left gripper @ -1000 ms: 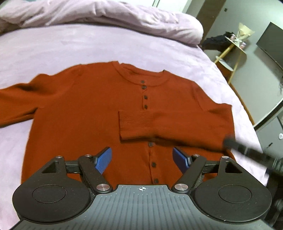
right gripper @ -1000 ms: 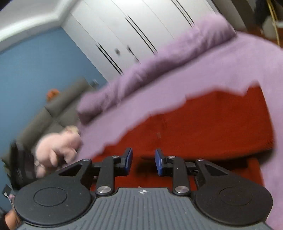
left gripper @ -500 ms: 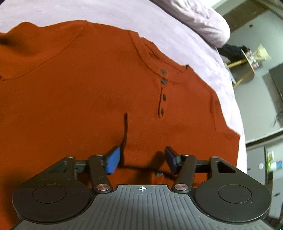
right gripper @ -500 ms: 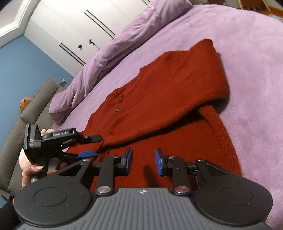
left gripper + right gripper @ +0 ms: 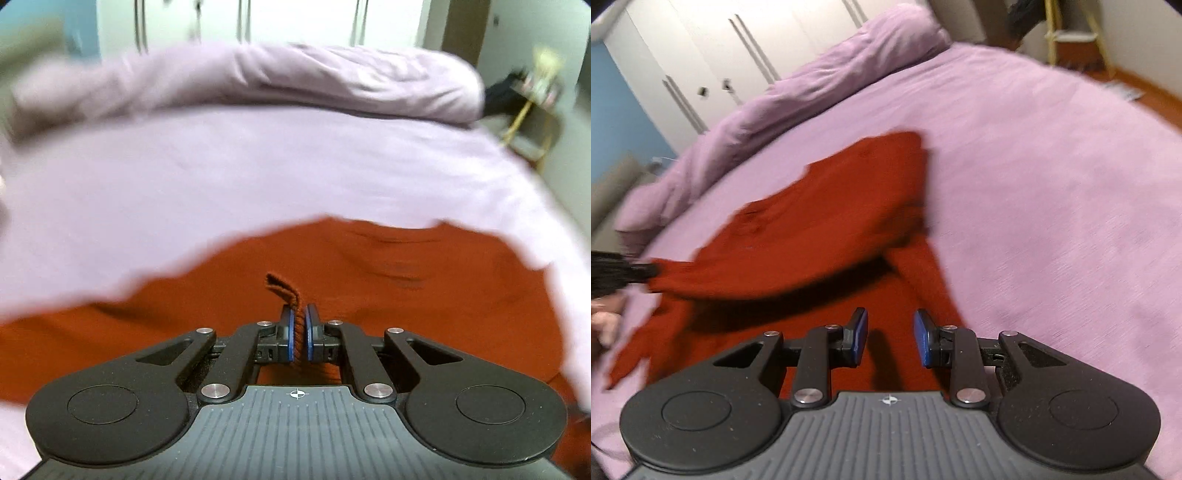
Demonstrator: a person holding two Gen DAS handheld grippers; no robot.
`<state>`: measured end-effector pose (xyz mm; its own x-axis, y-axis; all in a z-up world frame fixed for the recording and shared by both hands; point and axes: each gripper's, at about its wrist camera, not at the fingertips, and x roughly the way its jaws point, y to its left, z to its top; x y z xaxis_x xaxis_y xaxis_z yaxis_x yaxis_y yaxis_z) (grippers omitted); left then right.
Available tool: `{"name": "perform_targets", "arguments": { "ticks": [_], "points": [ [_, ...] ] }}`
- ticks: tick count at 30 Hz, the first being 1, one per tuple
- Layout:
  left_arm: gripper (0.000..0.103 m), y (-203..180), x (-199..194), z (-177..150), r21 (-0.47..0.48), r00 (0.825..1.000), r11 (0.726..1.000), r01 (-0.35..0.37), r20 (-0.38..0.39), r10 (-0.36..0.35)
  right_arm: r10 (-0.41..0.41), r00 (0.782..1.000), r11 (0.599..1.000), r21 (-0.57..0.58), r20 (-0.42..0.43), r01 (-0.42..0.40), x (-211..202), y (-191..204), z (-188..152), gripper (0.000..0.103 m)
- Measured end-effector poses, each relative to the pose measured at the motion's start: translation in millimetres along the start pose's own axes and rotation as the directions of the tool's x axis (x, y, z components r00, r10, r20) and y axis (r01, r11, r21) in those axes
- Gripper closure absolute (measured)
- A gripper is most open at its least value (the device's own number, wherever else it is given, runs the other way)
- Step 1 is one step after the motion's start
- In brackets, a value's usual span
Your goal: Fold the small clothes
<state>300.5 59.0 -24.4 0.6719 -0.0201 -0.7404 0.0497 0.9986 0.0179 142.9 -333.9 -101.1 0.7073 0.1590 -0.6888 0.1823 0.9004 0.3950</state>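
A rust-red buttoned sweater (image 5: 406, 295) lies flat on the lilac bed. My left gripper (image 5: 300, 328) is shut on the ribbed cuff (image 5: 284, 288) of one sleeve, which sticks up between the blue pads. In the right wrist view that sleeve (image 5: 775, 266) is raised off the sweater's body (image 5: 905, 280) and stretched toward the left gripper (image 5: 646, 272), blurred at the left edge. My right gripper (image 5: 890, 332) hovers over the sweater's lower part, open, with nothing between its fingers.
The lilac bed sheet (image 5: 258, 166) spreads all around the sweater, with a rolled duvet (image 5: 295, 74) along the far end. White wardrobe doors (image 5: 701, 55) stand behind it. A yellow-legged side table (image 5: 528, 110) and wooden floor (image 5: 1145, 85) lie off the bed's right side.
My left gripper closed on the cuff of the sleeve that lay across the chest and lifted it off toward the left. My right gripper kept its gap and dipped toward the sweater.
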Motion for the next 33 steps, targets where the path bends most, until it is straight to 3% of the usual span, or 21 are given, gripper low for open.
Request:
{"name": "perform_targets", "arguments": {
  "ticks": [2,7,9,13,16,17,18,20,23,24,26,28,30,31,33],
  "points": [
    [0.095,10.5,4.8,-4.2,0.053,0.997,0.996,-0.074,-0.005,0.074,0.025,1.0,0.999,0.026,0.001,-0.025,2.5,0.5,4.5,0.076],
    [0.095,35.2,21.9,-20.3,-0.047,0.997,0.999,-0.012,-0.079,0.009,0.142,0.99,0.985,0.098,-0.001,-0.141,21.2,7.4,20.5,0.069],
    [0.095,37.9,24.9,-24.1,-0.066,0.997,0.998,-0.001,-0.072,-0.004,0.15,0.989,0.98,0.134,0.0,-0.148,33.3,10.7,31.5,0.061],
    [0.095,34.3,32.1,-22.7,-0.075,0.998,0.997,0.009,-0.059,-0.013,0.109,0.994,0.988,0.113,0.001,-0.108,57.3,22.4,46.4,0.061],
    [0.095,28.6,36.1,-18.6,-0.06,0.999,0.998,0.009,-0.033,-0.011,0.063,0.998,0.996,0.06,-0.019,-0.062,72.4,30.9,48.4,0.077],
    [0.095,27.3,35.5,-17.2,-0.058,1.0,0.998,0.008,-0.015,-0.009,0.034,0.999,0.999,0.041,-0.017,-0.033,74.2,32.3,47.9,0.09],
    [0.095,26.0,33.7,-15.5,-0.058,1.0,0.998,0.012,0.0,-0.012,0.004,1.0,1.0,0.022,0.002,-0.004,71.2,32.1,46.2,0.096],
    [0.095,23.5,26.7,-10.9,-0.066,0.998,0.997,0.046,0.055,-0.042,-0.026,0.997,1.0,0.015,0.068,0.025,63.0,31.6,43.3,0.096],
    [0.095,18.7,10.9,-6.2,-0.045,0.984,0.996,0.08,0.163,-0.072,-0.058,0.996,0.998,0.0,0.07,0.058,56.9,29.8,36.2,0.095],
    [0.095,17.2,8.5,-6.2,-0.024,0.981,0.997,0.075,0.18,-0.069,-0.033,0.998,0.999,-0.017,0.054,0.034,53.0,30.6,35.2,0.091],
    [0.095,17.8,14.9,-9.8,0.013,0.985,0.997,0.076,0.157,-0.077,0.106,0.994,0.993,-0.051,0.016,-0.105,41.2,31.5,38.0,0.086],
    [0.095,21.2,28.4,-16.5,0.013,0.993,0.998,0.064,0.099,-0.065,0.247,0.967,0.967,-0.084,0.055,-0.242,24.6,33.5,44.6,0.075],
    [0.095,27.7,39.6,-26.1,-0.017,0.997,0.998,0.062,0.056,-0.061,0.19,0.973,0.973,-0.158,0.127,-0.17,20.3,44.4,55.9,0.043],
    [0.095,30.6,43.2,-30.3,-0.035,0.997,0.997,0.066,0.042,-0.064,0.128,0.982,0.976,-0.195,0.139,-0.1,26.5,50.5,61.4,0.038],
    [0.095,34.6,44.7,-34.1,-0.058,0.997,0.995,0.076,0.032,-0.074,-0.017,0.993,0.963,-0.265,0.114,0.047,55.4,61.5,73.8,0.038]
  ]
}}
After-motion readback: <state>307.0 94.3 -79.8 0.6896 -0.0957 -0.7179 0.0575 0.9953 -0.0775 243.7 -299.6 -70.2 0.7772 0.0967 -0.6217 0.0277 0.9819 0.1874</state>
